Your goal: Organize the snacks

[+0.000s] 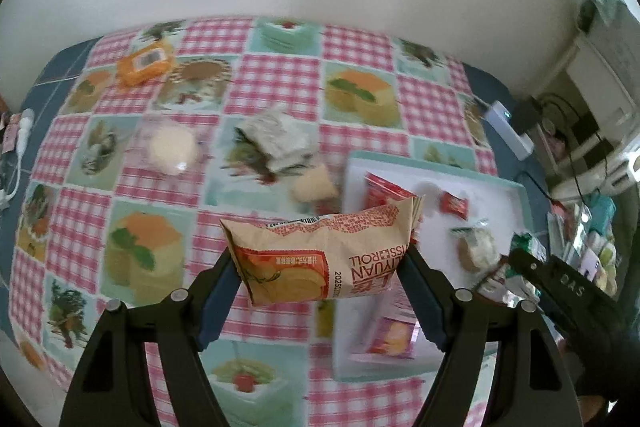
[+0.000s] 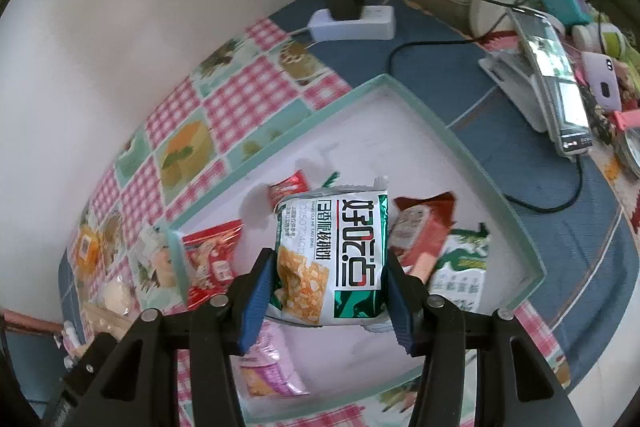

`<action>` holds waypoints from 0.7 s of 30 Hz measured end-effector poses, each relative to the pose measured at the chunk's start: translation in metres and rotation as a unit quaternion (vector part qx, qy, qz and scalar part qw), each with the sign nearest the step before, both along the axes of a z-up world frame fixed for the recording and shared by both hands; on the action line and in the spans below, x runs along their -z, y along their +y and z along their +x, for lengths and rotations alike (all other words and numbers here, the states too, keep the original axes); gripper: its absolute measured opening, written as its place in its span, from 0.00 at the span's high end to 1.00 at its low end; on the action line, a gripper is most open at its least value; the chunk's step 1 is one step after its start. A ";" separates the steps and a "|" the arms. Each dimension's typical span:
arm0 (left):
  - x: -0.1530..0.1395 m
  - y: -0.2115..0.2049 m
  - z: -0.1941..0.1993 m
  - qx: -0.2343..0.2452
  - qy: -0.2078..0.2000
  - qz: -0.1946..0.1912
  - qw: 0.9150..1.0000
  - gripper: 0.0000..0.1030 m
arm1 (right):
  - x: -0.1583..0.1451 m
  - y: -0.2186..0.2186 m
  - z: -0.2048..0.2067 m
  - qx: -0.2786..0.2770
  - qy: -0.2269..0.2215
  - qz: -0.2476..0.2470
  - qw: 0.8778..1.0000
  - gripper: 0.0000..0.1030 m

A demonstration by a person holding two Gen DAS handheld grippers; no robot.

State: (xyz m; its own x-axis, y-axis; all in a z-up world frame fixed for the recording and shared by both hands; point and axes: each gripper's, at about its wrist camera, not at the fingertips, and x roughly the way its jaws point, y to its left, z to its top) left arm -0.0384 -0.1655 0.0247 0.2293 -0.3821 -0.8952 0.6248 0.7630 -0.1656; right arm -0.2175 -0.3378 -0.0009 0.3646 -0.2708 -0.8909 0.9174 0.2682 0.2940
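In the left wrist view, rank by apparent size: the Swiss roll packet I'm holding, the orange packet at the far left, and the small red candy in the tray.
1. Swiss roll packet, though it sits nearest the camera, which inflates it.
2. Orange packet, far off, so its true size is unsure.
3. Small red candy in the tray, smallest.

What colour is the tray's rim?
Pale teal rim around a white floor; right wrist view shows it best.
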 end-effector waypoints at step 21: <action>0.022 -0.078 -0.052 0.073 0.020 0.013 0.997 0.25 | 0.009 -0.014 -0.021 0.021 0.006 0.011 1.000 0.46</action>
State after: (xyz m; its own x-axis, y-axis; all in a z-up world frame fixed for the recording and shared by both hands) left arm -0.0909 -0.2435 0.0029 0.1370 -0.3857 -0.9124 0.7232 0.6684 -0.1739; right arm -0.2381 -0.3514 -0.0101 0.3429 -0.2660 -0.9009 0.9310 0.2237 0.2883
